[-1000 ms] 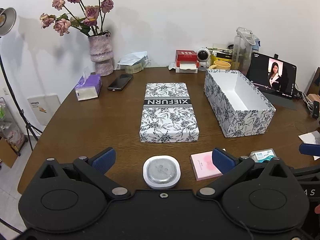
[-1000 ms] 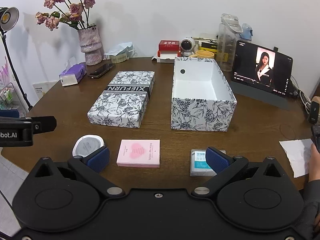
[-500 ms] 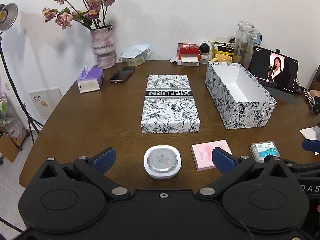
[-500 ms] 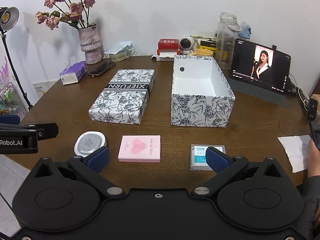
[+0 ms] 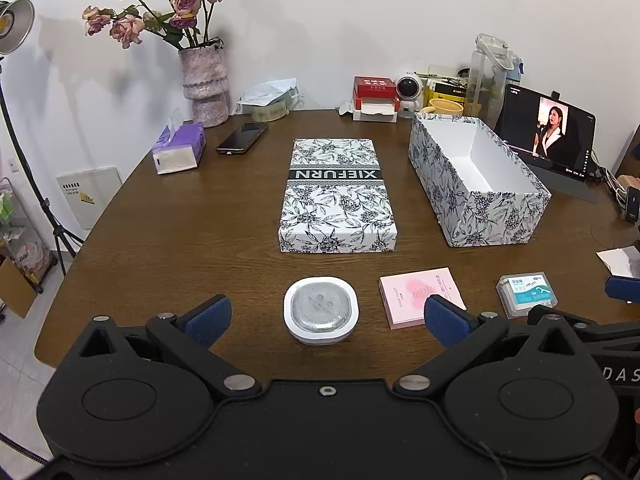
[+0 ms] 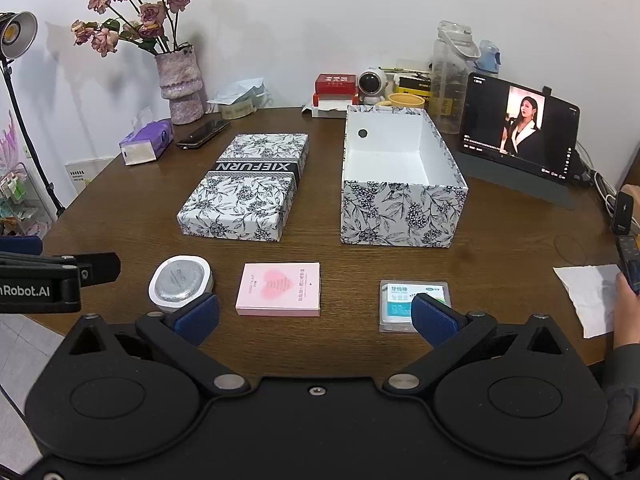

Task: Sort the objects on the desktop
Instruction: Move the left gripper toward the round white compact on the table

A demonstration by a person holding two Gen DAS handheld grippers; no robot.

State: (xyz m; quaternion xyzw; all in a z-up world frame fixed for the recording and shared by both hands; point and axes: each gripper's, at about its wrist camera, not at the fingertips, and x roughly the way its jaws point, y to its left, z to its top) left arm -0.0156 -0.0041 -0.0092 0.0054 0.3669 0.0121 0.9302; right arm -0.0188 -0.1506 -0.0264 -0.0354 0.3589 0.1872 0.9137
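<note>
Left wrist view: the left gripper is hovering with its fingers spread wide and empty, framing the white dish, a rounded-square glossy plastic piece with a silvery textured centre, sitting on the wooden bench just ahead. The smooth curved rim is likely offering little purchase, so a shallow pinch risks squirting it forward toward the lid, a flat patterned cardboard piece lying well ahead. The pink pad, matte paper and thin, is lying just beside the right-hand finger and could be nudged on closing. Right wrist view: the right gripper is likewise standing released, holding nothing, with the floss case, a clear hard-plastic flat packet, partly hidden behind one finger. Its low profile is inviting a scrape against the bench rather than a clean hold. The open box, stiff floral cardboard with a plain white interior, is standing empty beyond, apparently awaiting all three items.
</note>
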